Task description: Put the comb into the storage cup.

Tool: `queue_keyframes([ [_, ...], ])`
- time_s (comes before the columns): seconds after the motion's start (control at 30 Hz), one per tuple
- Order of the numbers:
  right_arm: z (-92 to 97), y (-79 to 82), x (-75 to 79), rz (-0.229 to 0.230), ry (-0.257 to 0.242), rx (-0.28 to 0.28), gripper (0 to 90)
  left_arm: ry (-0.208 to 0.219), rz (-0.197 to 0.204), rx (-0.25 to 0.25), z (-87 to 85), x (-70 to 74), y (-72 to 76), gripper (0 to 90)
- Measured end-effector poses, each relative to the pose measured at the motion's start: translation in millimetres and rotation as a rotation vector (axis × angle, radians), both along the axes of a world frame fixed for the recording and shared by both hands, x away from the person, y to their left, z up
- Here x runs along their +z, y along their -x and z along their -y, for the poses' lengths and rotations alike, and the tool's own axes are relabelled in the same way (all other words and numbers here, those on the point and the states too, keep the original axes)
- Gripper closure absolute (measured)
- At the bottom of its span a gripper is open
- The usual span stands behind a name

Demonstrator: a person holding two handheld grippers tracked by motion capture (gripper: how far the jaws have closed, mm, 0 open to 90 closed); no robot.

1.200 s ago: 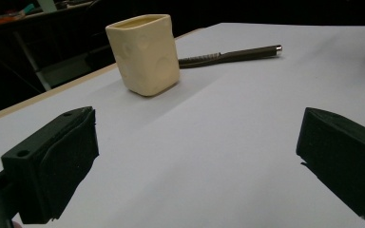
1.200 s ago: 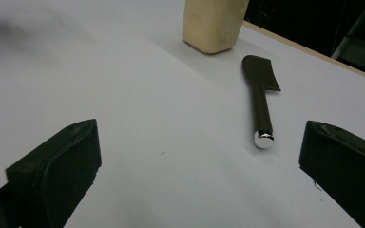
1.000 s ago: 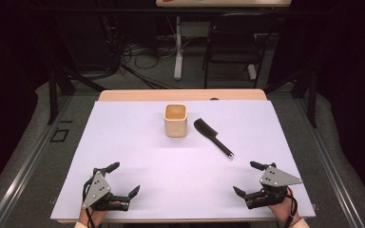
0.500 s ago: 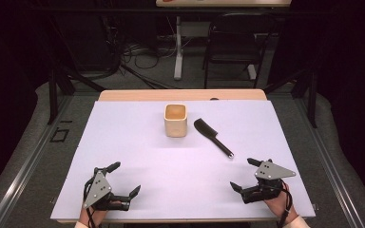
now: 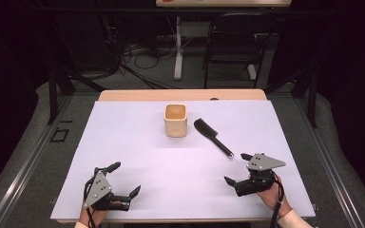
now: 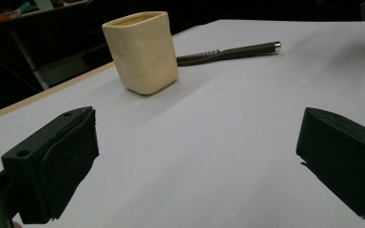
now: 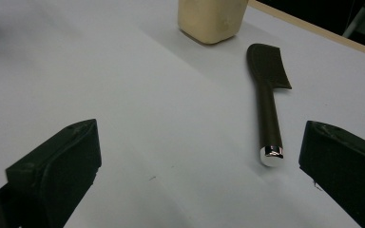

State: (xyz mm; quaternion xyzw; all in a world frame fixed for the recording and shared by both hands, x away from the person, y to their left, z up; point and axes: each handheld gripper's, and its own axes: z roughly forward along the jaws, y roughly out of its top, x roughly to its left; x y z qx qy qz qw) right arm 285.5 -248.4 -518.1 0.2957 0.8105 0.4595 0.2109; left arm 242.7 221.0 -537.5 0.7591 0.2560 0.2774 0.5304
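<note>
Now the right tool (image 5: 236,167) is wide open, and the comb (image 5: 212,136) lies on the bench at its 11 o'clock, beside the cup (image 5: 175,120). Left tool (image 5: 122,178) is open too. A flat grab may slip off the thin handle.

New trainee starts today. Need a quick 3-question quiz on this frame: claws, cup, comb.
1. True or false: the right claw is shut on the comb.
2. Which claw is nearer the comb's handle tip? A) left claw B) right claw
3. Fill in: the comb lies flat on the table, just to the ____ of the cup in the high view.

Key
1. False: both claws are open and hold nothing; the comb lies apart from them.
2. B: in the right gripper view the silver handle tip lies just ahead of its jaws.
3. right
</note>
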Motion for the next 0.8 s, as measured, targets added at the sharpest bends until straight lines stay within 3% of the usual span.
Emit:
queue_keyframes([
  [0.8, -20.0, -32.7, -2.5, -0.075, 0.050, -0.012, 0.0, -0.002, 0.004, 0.004, 0.3, 0.4, 0.6, 0.3],
])
